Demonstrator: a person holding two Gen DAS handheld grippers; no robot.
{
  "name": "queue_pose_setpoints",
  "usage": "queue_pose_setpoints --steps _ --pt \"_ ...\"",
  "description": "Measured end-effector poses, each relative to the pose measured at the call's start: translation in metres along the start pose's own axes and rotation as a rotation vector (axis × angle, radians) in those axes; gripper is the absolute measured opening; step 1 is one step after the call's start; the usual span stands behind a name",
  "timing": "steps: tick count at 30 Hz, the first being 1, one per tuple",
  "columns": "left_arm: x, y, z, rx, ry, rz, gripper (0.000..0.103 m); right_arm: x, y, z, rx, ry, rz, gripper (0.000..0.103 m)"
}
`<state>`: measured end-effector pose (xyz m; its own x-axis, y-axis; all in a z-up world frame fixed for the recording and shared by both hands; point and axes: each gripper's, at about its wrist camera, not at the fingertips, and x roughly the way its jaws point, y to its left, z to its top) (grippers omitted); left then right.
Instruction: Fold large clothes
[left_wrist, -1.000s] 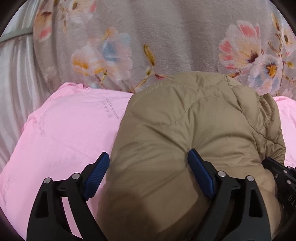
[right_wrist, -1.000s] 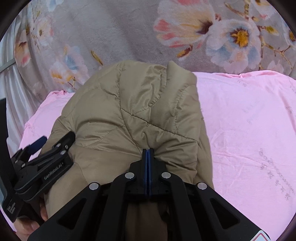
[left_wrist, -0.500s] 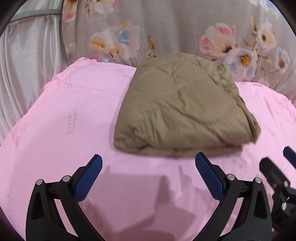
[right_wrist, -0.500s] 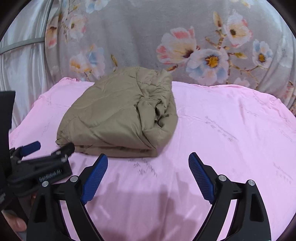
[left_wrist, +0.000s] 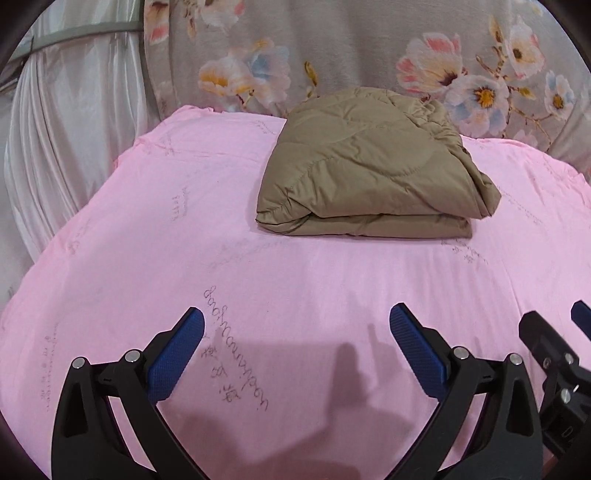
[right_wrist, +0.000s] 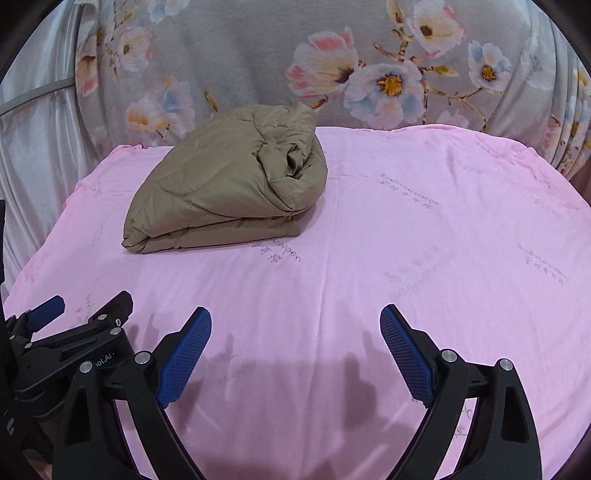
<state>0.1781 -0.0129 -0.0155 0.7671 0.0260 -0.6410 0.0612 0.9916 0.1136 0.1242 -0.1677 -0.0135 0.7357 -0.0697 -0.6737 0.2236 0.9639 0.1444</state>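
Jacket (left_wrist: 365, 166), tan and quilted, lies folded into a thick bundle at the far side of the pink sheet (left_wrist: 295, 280), touching the flowered grey blanket (left_wrist: 332, 48) that rises behind it. From my right wrist camera the bundle (right_wrist: 229, 181) sits toward the far left, its bunched end facing right. A pale satin curtain (left_wrist: 70, 147) hangs past the sheet's left edge. Faint grey cursive script and a few characters are printed across the sheet; I cannot read them with any certainty. My left gripper (left_wrist: 295, 332) hovers with its blue pads spread wide, holding nothing, well apart from the jacket. My right gripper (right_wrist: 295, 332) is likewise spread and empty. On the left gripper's body I can read only part of a white label, "not.AI".
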Motion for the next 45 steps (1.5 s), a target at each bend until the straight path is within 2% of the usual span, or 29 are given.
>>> queue_pose_setpoints --steps 5,14,45 --pt "0.002 -0.004 0.000 0.021 0.008 -0.001 0.098 0.009 0.006 0.000 -0.030 0.044 -0.041 0.090" --pt "0.013 0.000 0.000 0.005 0.057 0.000 0.098 0.014 0.012 -0.002 -0.061 0.070 -0.034 0.090" --pt "0.010 -0.002 0.000 0.019 0.049 0.021 0.097 0.018 0.010 -0.002 -0.060 0.083 -0.046 0.090"
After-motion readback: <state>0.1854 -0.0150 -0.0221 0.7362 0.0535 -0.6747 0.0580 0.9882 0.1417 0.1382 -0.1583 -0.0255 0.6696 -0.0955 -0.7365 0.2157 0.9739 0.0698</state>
